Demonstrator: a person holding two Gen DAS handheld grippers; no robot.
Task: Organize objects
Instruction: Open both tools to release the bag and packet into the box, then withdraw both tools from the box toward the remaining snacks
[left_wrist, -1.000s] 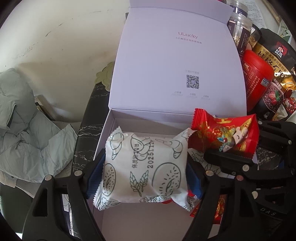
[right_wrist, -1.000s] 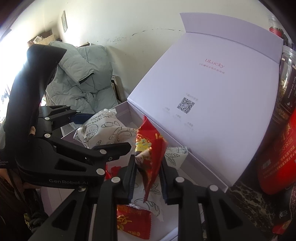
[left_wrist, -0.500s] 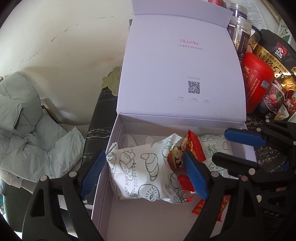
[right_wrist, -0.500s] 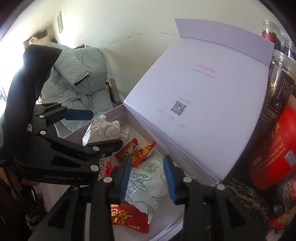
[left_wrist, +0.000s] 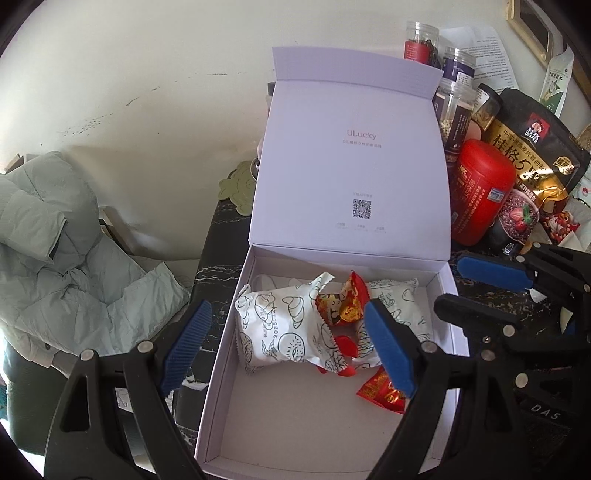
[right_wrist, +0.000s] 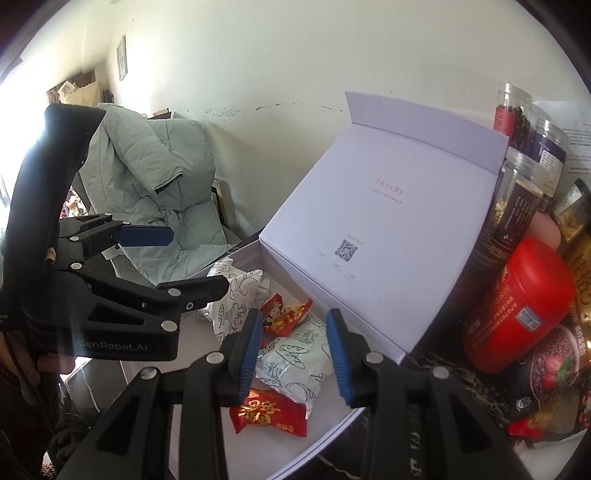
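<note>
Open white box (left_wrist: 229, 387), lid raised at 12 o'clock, on dark marbled surface (left_wrist: 221, 236). Contents: white printed snack packet (left_wrist: 280, 325); second white packet (right_wrist: 295, 362) toward 3 o'clock of it; small red candy (left_wrist: 343, 302) lying across both; flat red packet (right_wrist: 269, 413) at 5 o'clock on the box floor. Left tongs (left_wrist: 288, 350) released, spread above the box, holding nothing. Right tongs (right_wrist: 295, 354) likewise released and empty. Red canister (left_wrist: 480, 192) and jars (left_wrist: 454, 110) at 2 o'clock; grey jacket (left_wrist: 55, 251) at 9 o'clock.
</note>
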